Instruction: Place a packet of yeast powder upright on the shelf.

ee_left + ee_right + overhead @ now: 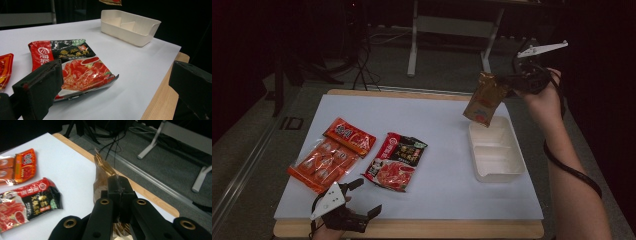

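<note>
From the high view, we are watching the right gripper (507,80) pinching a gold packet (484,98) by its top edge, letting it hang just above the far end of the white tray (497,172), likely ready to drop in. Well left of the tray, the left gripper (362,197) is waiting with jaws spread wide, empty.

In the left gripper view, we are facing the red and black packet (75,67), short of the tray (140,35).

In the right gripper view, we are seeing jaws clamped tight on the gold packet (101,176).
</note>
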`<state>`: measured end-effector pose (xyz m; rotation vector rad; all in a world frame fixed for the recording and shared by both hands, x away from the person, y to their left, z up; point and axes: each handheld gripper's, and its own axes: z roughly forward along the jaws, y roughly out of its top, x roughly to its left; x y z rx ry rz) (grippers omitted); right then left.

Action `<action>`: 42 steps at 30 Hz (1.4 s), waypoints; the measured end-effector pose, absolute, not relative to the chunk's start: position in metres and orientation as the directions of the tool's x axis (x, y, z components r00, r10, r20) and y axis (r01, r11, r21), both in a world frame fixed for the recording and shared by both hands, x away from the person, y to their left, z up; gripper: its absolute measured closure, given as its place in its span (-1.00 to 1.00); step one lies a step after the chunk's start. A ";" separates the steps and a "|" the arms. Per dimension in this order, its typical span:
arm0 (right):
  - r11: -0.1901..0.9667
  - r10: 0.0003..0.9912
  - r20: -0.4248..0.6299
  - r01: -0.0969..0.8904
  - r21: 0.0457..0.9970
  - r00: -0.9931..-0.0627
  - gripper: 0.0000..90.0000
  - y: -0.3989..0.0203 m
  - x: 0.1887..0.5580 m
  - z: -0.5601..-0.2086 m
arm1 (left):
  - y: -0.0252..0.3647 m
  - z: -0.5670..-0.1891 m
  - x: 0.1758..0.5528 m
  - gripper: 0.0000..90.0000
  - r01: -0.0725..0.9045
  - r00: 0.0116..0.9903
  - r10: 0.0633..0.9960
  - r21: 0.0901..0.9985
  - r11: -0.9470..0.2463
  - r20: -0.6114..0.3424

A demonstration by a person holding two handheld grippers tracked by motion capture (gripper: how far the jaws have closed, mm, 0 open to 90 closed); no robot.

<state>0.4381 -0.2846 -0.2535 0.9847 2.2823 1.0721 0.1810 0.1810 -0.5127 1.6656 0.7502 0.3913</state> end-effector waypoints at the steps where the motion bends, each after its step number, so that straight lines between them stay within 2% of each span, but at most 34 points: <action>1: 0.447 0.753 -0.078 0.422 0.789 -0.653 1.00 -0.287 0.440 -0.255 | 0.181 -0.513 0.181 -1.00 0.264 0.733 0.664 0.961 -0.084 -0.144; 16: 0.436 0.774 -0.053 0.469 0.768 -0.631 1.00 -0.319 0.466 -0.280 | 0.185 -0.514 0.178 -1.00 0.281 0.720 0.674 0.957 -0.067 -0.164; 27: 0.475 0.775 -0.091 0.481 0.737 -0.625 1.00 -0.325 0.474 -0.289 | 0.185 -0.515 0.177 -1.00 0.286 0.715 0.677 0.956 -0.060 -0.171; 34: 0.543 0.754 -0.172 0.454 0.706 -0.634 1.00 -0.317 0.479 -0.299 | 0.187 -0.514 0.176 -1.00 0.285 0.714 0.679 0.957 -0.060 -0.170; 42: 0.559 0.729 -0.164 0.440 0.703 -0.664 1.00 -0.315 0.484 -0.311 | 0.187 -0.514 0.176 -1.00 0.284 0.716 0.677 0.957 -0.060 -0.170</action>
